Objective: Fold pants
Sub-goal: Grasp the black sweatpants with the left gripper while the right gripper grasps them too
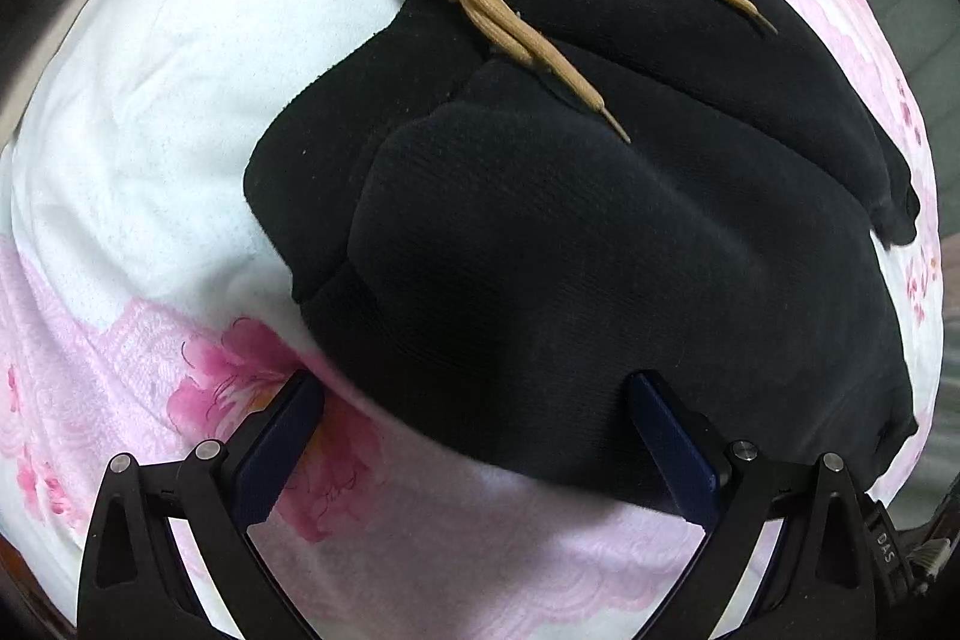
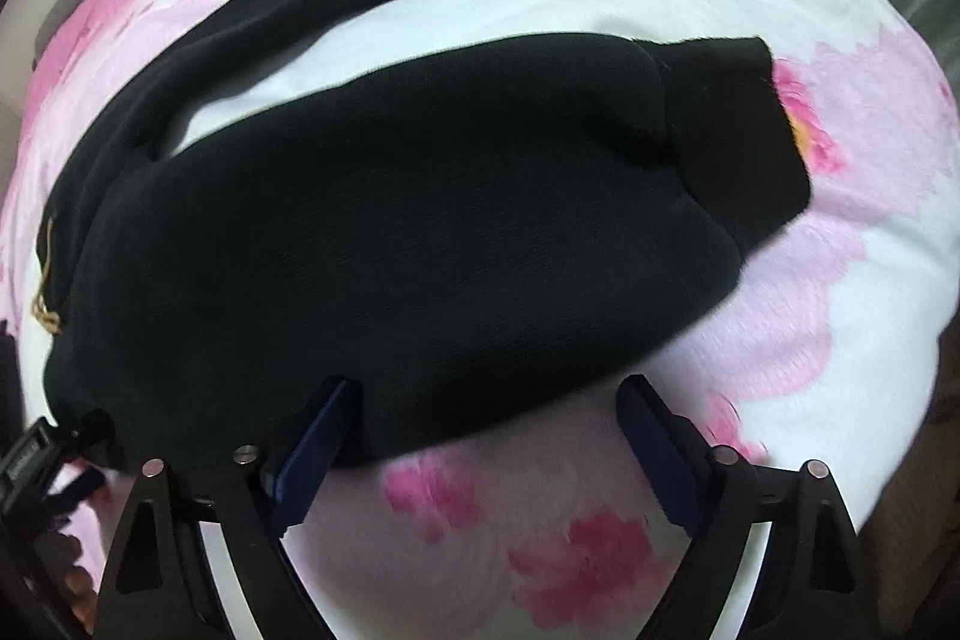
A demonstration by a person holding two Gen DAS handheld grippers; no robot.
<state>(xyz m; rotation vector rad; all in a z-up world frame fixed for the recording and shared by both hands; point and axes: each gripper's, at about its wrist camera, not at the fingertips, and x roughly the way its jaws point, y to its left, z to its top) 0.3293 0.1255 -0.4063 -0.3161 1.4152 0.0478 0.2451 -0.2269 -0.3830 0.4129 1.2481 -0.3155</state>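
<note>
Gaping wide: left gripper (image 1: 477, 388), black frame, dark blue pads (image 1: 282, 451) spread far apart, nothing pinched between them. One fingertip over a pink blossom on the bedding, the other at the near hem of the black knit pants (image 1: 600, 268). Lying just ahead, those pants, bunched in thick overlapping folds at the waist end. Draped across the top folds, a tan woven drawstring (image 1: 480, 4), knotted once, one loop resting on white cloth, two loose tails trailing over black fabric. Spread beneath everything, a white quilted bedspread with pink flower print (image 1: 150, 130).

Standing equally open: right gripper (image 2: 489, 394), blue fingertips (image 2: 315, 451) wide apart, holding nothing. One tip touching or just above the near edge of the pants (image 2: 390, 232), the other over bare floral bedspread (image 2: 810, 340); contact hard to judge. Stretching away from that gripper, one broad pant leg ending in a cuff near a large pink bloom. Running behind it, well apart at the far end, the second leg, narrow and creased. Peeking out at the far left edge, a bit of tan drawstring (image 2: 45, 313). Showing at the lower left corner, part of the other gripper (image 2: 36, 454).
</note>
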